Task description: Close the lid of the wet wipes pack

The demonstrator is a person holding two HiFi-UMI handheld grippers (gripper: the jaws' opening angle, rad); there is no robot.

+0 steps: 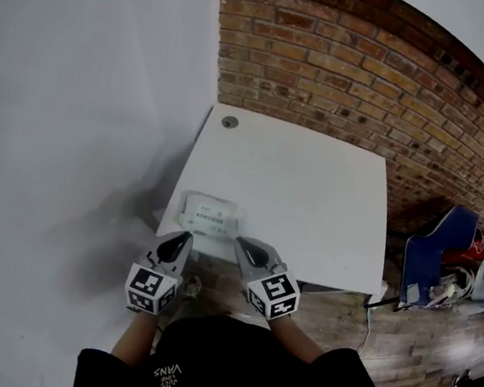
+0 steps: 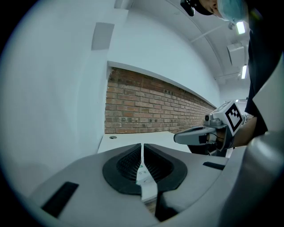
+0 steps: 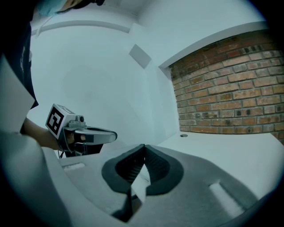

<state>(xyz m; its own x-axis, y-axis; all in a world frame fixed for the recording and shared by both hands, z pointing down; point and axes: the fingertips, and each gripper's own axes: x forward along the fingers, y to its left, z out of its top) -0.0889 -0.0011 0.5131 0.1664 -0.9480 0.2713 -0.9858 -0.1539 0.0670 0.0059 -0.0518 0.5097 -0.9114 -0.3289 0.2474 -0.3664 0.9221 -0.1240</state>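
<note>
The wet wipes pack (image 1: 208, 213) is white with a greenish label and lies flat near the front left edge of the white table (image 1: 312, 197). Its lid is too small to make out. My left gripper (image 1: 185, 238) hovers just short of the pack's near left side, jaws shut and empty. My right gripper (image 1: 241, 244) sits at the pack's near right corner, also shut and empty. In the left gripper view the jaws (image 2: 142, 147) meet and a sliver of the pack (image 2: 147, 181) shows below them. The right gripper view shows the same: shut jaws (image 3: 143, 148) over the pack (image 3: 141, 184).
A brick wall (image 1: 372, 81) runs behind the table and a white wall (image 1: 74, 122) stands at its left. A round cable hole (image 1: 229, 122) is at the table's far left corner. A blue chair with clutter (image 1: 437, 254) stands on the wooden floor at the right.
</note>
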